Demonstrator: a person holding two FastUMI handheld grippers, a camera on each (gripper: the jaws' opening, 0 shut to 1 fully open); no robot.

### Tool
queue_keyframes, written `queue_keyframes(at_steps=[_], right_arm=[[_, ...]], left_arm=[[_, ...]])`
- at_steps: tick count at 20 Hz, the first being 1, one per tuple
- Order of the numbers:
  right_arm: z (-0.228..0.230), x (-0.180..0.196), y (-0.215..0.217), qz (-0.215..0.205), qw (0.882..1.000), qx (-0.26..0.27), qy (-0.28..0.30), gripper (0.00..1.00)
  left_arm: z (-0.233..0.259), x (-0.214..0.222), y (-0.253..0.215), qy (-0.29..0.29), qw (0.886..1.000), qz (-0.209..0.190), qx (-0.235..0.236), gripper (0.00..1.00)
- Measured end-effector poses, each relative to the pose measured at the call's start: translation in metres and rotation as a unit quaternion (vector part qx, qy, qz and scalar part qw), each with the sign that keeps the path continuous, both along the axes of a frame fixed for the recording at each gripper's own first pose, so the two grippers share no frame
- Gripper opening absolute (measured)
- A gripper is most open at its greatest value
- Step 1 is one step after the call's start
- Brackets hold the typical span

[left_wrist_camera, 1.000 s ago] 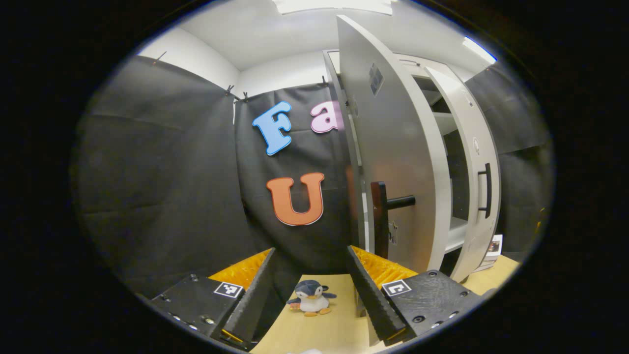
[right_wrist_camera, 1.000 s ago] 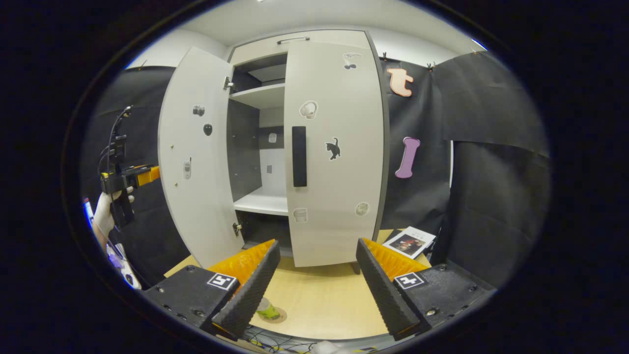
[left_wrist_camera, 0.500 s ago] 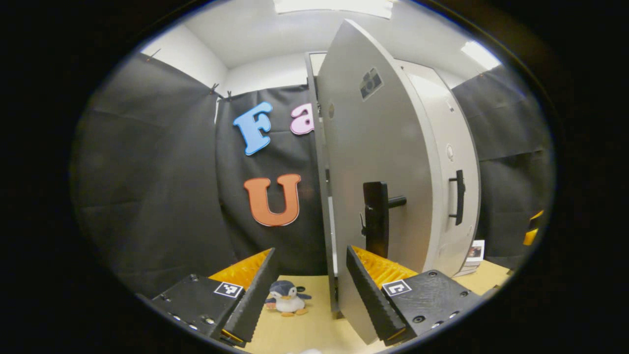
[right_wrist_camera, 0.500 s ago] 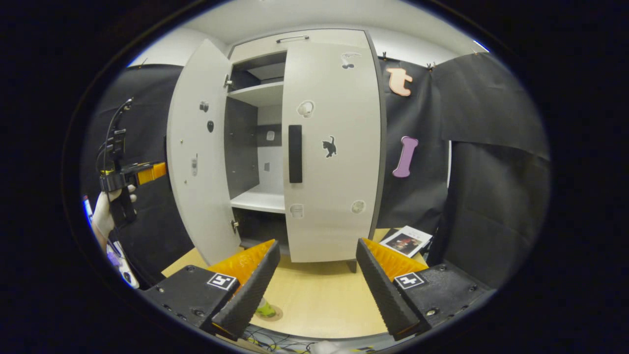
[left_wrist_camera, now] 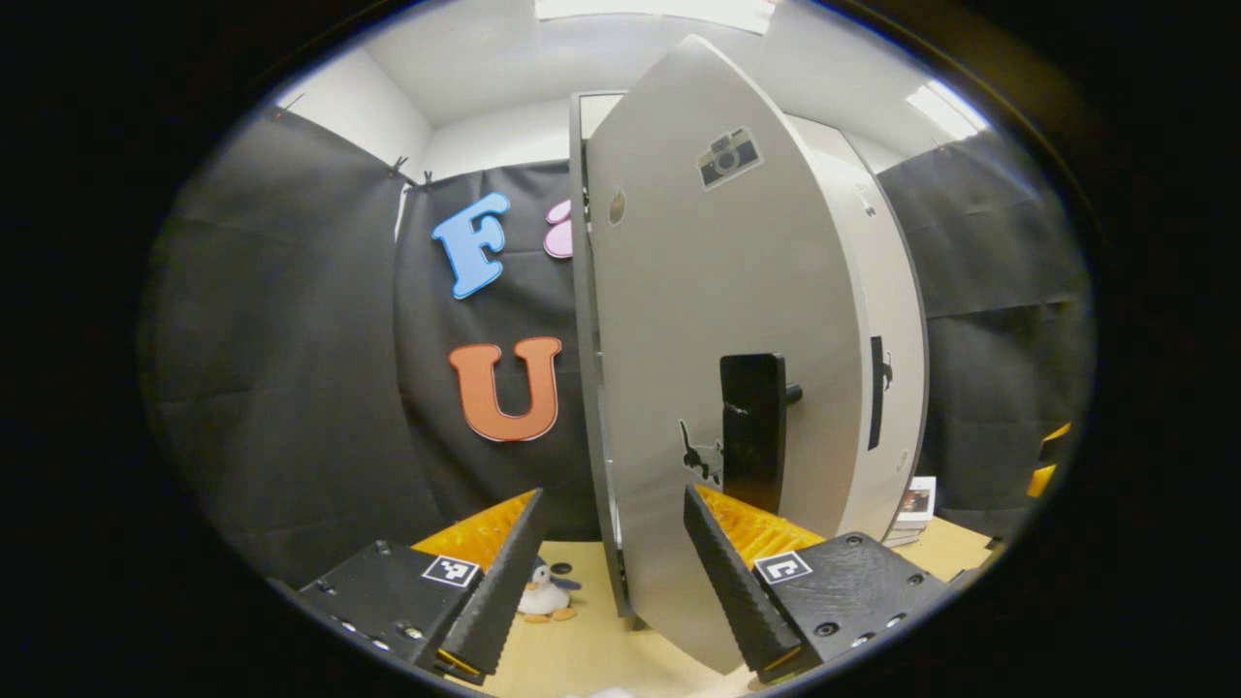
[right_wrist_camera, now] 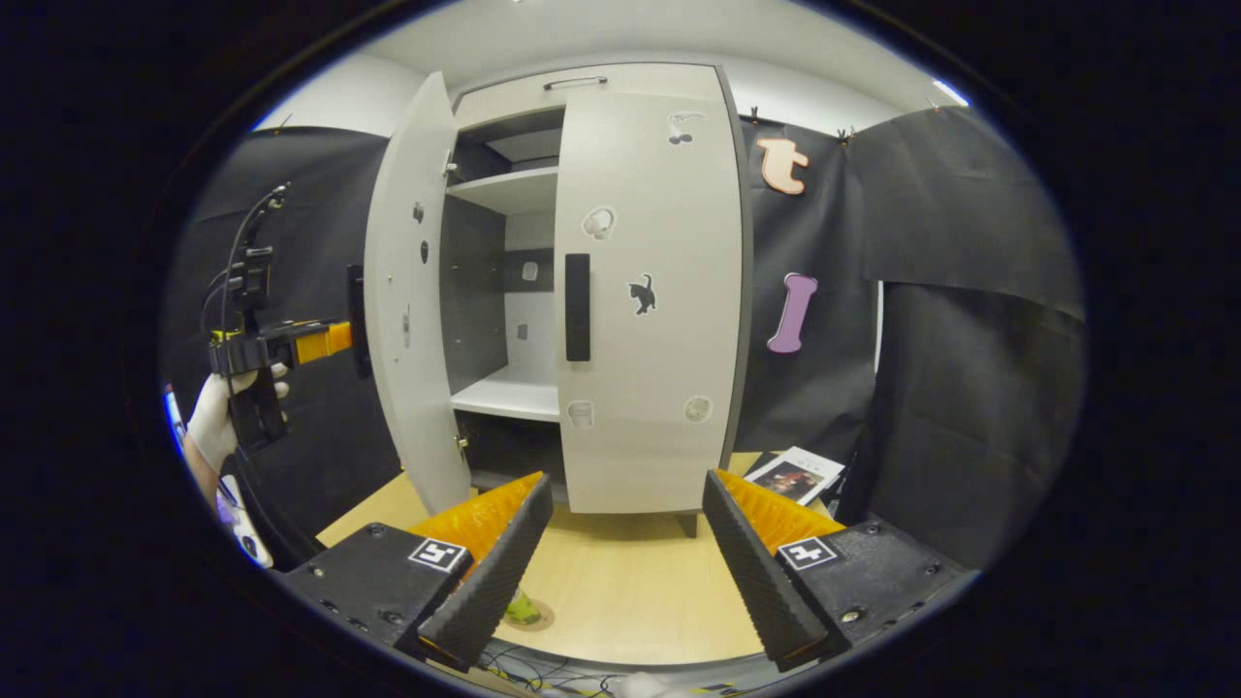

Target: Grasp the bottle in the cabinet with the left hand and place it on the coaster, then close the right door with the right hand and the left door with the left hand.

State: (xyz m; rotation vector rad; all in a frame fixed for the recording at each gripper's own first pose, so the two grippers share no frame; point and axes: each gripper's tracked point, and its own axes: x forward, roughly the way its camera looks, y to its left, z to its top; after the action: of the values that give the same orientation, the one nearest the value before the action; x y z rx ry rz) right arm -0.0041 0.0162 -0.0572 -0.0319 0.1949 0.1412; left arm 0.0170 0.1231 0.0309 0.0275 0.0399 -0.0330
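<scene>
The grey cabinet's right door (right_wrist_camera: 645, 291) is shut. Its left door (right_wrist_camera: 412, 310) stands partly open, and the shelf (right_wrist_camera: 509, 396) behind it is bare. In the left gripper view the left door's outer face (left_wrist_camera: 717, 320) with its black handle (left_wrist_camera: 751, 431) looms just ahead. My left gripper (left_wrist_camera: 616, 582) is open, its right finger against the door's lower face. A gloved hand holds that left gripper (right_wrist_camera: 310, 341) beside the door in the right gripper view. My right gripper (right_wrist_camera: 625, 572) hangs open over the table. The bottle (right_wrist_camera: 524, 609) on its coaster (right_wrist_camera: 543, 618) peeks out behind its left finger.
A penguin plush (left_wrist_camera: 543, 596) sits on the wooden table (right_wrist_camera: 630, 591) left of the cabinet. A booklet (right_wrist_camera: 800, 475) lies at the cabinet's right foot. Black cloth walls close the booth on all sides. Cables lie at the table's near edge (right_wrist_camera: 528, 669).
The left door has swung further toward shut, and my left gripper has followed it round. The right door and right gripper have stayed almost still.
</scene>
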Motion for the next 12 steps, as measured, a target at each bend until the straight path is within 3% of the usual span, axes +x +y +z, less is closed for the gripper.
queue_keyframes(at_steps=[1, 5, 6, 10, 12], right_arm=[[-0.001, 0.000, -0.001, -0.001, 1.000, -0.001, 0.000, 1.00], [0.002, -0.003, -0.002, -0.003, 1.000, -0.001, -0.002, 1.00], [0.003, -0.004, -0.003, -0.004, 1.000, -0.002, -0.004, 1.00], [0.011, -0.005, -0.006, -0.015, 1.000, 0.001, -0.014, 1.00], [0.015, -0.006, -0.005, -0.017, 1.000, 0.000, -0.018, 1.00]], left_arm=[[0.000, 0.002, -0.006, -0.001, 1.000, -0.006, 0.001, 0.91], [-0.001, 0.006, -0.039, 0.000, 0.999, -0.049, 0.001, 0.84], [-0.003, 0.006, -0.046, 0.003, 0.998, -0.058, 0.000, 0.91], [0.002, -0.002, -0.050, -0.005, 0.999, -0.051, -0.006, 0.97], [0.004, -0.012, -0.043, -0.006, 1.000, -0.028, -0.002, 0.98]])
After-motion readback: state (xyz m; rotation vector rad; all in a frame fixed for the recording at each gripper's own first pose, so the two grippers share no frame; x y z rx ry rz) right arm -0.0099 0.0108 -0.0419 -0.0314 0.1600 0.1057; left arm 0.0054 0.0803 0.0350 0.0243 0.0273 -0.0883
